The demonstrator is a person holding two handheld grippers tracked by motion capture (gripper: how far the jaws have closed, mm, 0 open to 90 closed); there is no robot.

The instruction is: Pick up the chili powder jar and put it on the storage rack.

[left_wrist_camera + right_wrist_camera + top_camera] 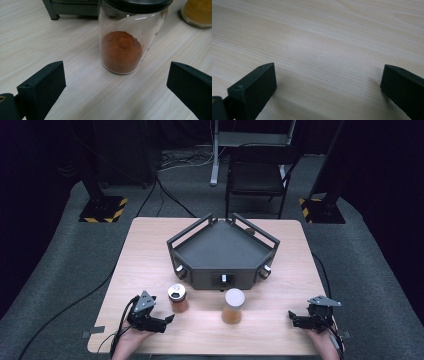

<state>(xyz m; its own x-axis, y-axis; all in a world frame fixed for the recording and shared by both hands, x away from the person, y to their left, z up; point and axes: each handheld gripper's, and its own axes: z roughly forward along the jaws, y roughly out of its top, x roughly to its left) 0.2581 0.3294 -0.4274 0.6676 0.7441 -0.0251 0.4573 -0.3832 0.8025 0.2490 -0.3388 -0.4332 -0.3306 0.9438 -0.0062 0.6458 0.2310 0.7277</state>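
A clear glass jar with a dark metal lid and red-orange powder in its lower part (pixel 121 51) stands upright on the pale wooden tabletop (pixel 150 265), near the front edge and left of the middle. The left gripper (pixel 167 319) sits just to its left with the jaws spread wide and nothing between them; in the left gripper view the jar stands ahead, between the two black jaws but not yet touched. A second clear jar with a white lid and yellow-orange powder (pixel 233 306) stands well to its right, also near the front edge. Behind both, at the middle of the tabletop, sits a dark grey angular metal tray with raised rails (pixel 223 251). The right gripper (pixel 291 316) rests near the front right corner, its jaws likewise wide apart over bare wood. The red jar is likely rigid, smooth, breakable, and fairly light since it is only part full; the straight glass wall below the lid looks the best place to grip, squarely and firmly enough to stop slipping.
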